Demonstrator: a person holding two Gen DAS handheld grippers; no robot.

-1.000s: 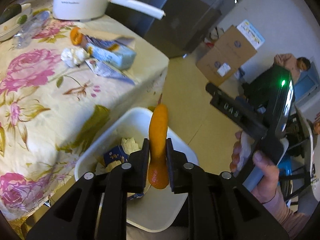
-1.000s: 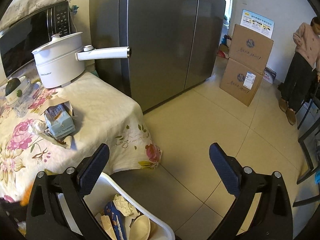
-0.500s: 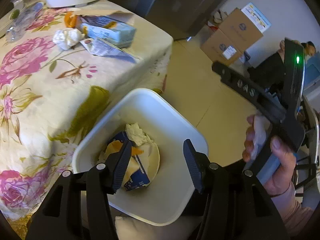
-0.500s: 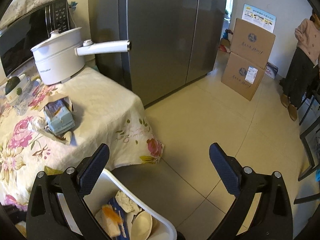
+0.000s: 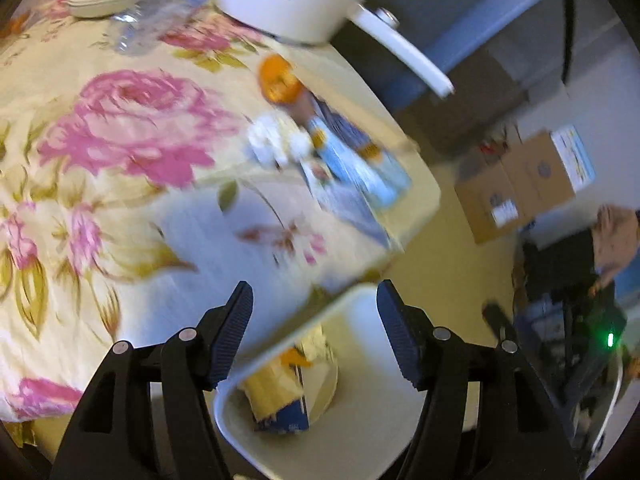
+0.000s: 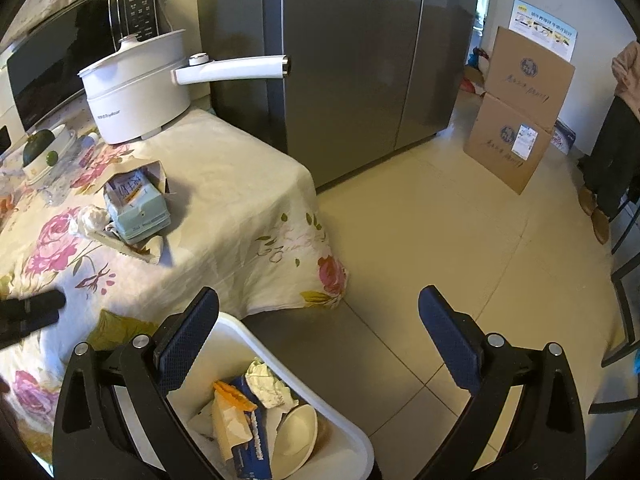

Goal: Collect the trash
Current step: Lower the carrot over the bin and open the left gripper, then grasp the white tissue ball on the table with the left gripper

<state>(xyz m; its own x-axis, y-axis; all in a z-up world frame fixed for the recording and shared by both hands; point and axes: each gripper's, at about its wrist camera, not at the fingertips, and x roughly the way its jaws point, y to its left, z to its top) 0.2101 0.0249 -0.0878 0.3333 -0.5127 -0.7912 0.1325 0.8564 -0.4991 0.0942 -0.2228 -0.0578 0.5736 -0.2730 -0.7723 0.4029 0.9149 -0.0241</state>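
Note:
A white trash bin [image 6: 348,436] stands on the floor beside the table and holds an orange peel [image 6: 234,394], crumpled tissue, wrappers and a paper bowl; it also shows in the left wrist view [image 5: 344,432]. My left gripper [image 5: 314,332] is open and empty above the table edge. My right gripper [image 6: 318,334] is open and empty over the bin. On the flowered tablecloth [image 5: 132,184] lie a pale blue carton [image 6: 136,208], a crumpled white tissue [image 6: 92,220], a flat wrapper [image 5: 352,216] and an orange peel [image 5: 278,80].
A white electric pot [image 6: 136,84] with a long handle stands at the table's back. A dish with fruit [image 6: 44,150] and a plastic bottle [image 5: 160,16] lie near it. A fridge [image 6: 360,52], cardboard boxes [image 6: 520,112] and a standing person are across the floor.
My left gripper opened and dropped the orange peel into the bin, then swung up and left toward the table. My right gripper stayed open over the bin.

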